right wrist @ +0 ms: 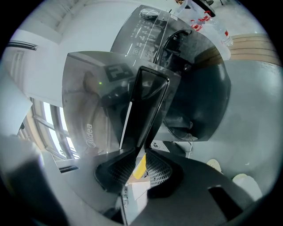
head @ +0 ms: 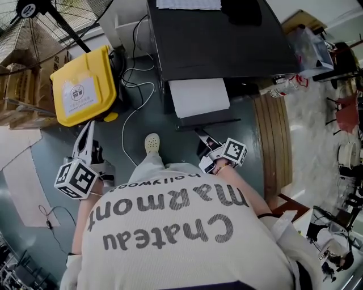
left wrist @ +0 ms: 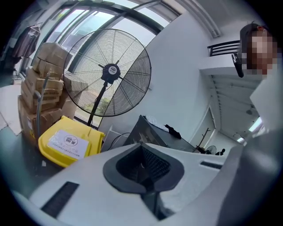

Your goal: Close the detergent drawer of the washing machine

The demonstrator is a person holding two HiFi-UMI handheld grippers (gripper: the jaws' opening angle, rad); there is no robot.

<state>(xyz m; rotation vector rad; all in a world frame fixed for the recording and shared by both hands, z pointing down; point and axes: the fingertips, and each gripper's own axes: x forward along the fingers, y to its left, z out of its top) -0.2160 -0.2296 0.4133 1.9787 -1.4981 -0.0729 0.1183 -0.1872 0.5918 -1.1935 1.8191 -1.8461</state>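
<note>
Now, right claw on detergent drawer

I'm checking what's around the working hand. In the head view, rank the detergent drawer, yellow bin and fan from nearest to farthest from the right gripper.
1. detergent drawer, straight ahead, its front at the right gripper.
2. yellow bin, low and off to the left.
3. fan, beyond the bin, at the top-left corner.
</note>
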